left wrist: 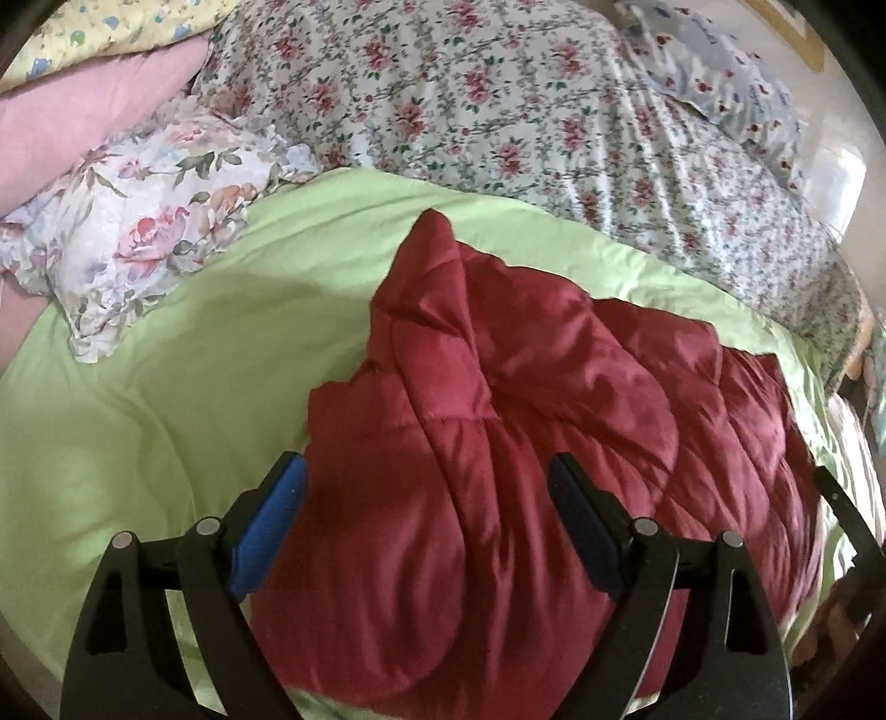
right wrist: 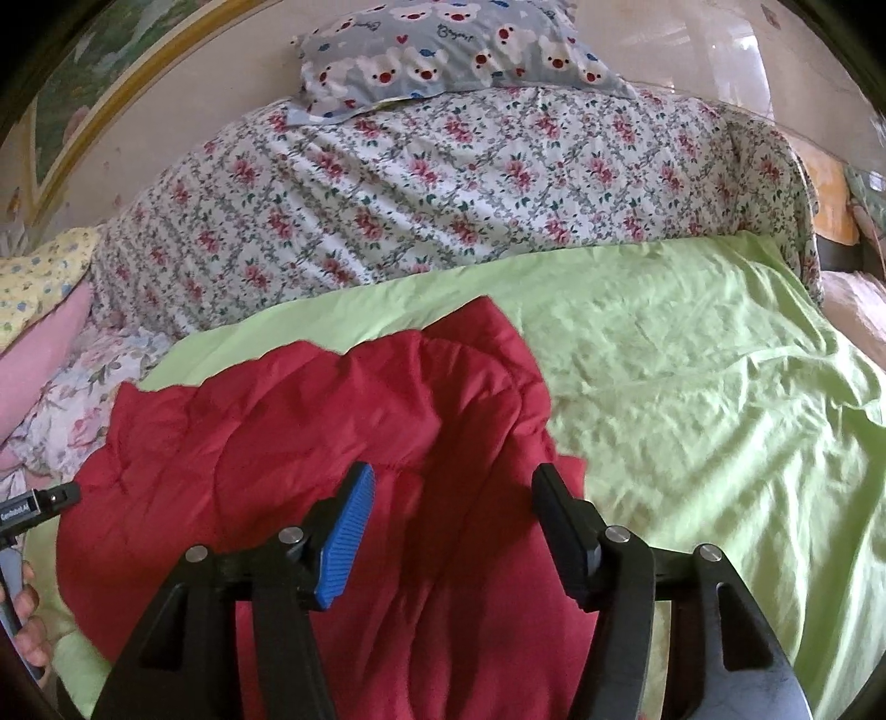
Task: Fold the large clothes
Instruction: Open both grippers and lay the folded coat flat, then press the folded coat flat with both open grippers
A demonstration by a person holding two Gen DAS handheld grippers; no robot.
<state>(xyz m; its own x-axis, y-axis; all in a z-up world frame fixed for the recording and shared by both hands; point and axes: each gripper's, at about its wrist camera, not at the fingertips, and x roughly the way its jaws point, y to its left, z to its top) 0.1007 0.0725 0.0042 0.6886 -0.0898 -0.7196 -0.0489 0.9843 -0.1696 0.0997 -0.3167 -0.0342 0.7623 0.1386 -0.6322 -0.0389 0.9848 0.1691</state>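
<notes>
Two grippers hang over a red quilted jacket [left wrist: 498, 443] lying bunched on a light green sheet [left wrist: 166, 415]. Left gripper [left wrist: 426, 498]: jaws spread wide, nothing pinched, the jacket below and ahead of its fingertips. Right gripper [right wrist: 451, 509]: jaws parted about halfway, also holding nothing; the jacket [right wrist: 310, 421] lies beneath and to its left, bare green sheet [right wrist: 692, 387] to its right. Beyond both, a rose-print bedcover [right wrist: 443, 199]; farther off, a bear-print pillow [right wrist: 443, 50]. Left of the left gripper lies a floral pillow [left wrist: 149, 221].
</notes>
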